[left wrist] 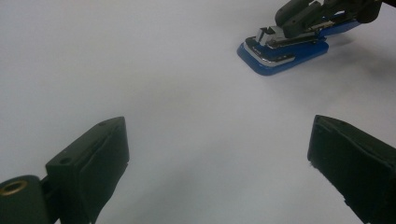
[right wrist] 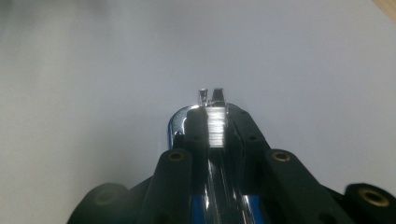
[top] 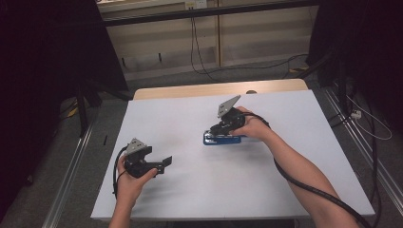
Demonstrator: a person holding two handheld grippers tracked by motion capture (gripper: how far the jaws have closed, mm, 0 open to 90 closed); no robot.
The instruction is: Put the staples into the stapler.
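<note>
Blue stapler (top: 222, 138) on white counter (top: 285, 180), right gripper (top: 223, 127) jaws clenched around its metal top, left gripper (top: 164, 164) jaws released at 8 o'clock, well apart

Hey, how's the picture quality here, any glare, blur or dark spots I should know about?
High view: the table is evenly lit, the surroundings almost black. Left gripper view: the stapler is fairly sharp, with soft shadows beside it. Right gripper view: the right gripper looks blurred up close, and bright glare washes the stapler's metal top.

Stapler (top: 222, 139): blue base, chrome metal top. Lies flat on the white bench (top: 190, 190), right of centre, clamped between the right gripper (top: 219, 129) jaws.
</note>
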